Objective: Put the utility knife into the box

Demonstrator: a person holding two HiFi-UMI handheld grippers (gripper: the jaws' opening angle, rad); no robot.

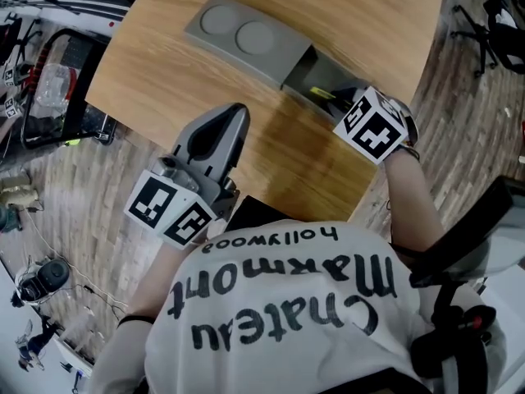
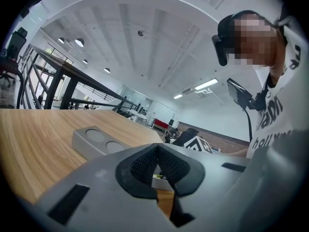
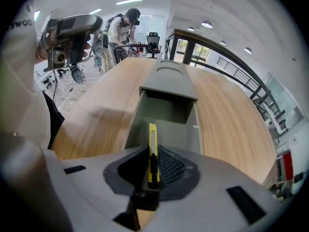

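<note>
A yellow utility knife (image 3: pixel 152 151) stands on edge between the pads of my right gripper (image 3: pixel 153 164), which is shut on it. The knife's tip points out over the open tray of the grey box (image 3: pixel 166 114). In the head view the right gripper (image 1: pixel 332 98) hovers at the near end of the open box (image 1: pixel 316 74), and a bit of the yellow knife (image 1: pixel 322 94) shows there. The box's slid-back lid (image 1: pixel 244 38) has two round recesses. My left gripper (image 1: pixel 232 115) is shut on nothing, over bare wood to the left of the box.
The wooden table (image 1: pixel 164 64) ends close to the person's body, its right edge just past the box. Cluttered floor with cables and tools (image 1: pixel 49 89) lies left. A black chair (image 1: pixel 459 253) is at the right. Another person (image 3: pixel 124 25) stands far off.
</note>
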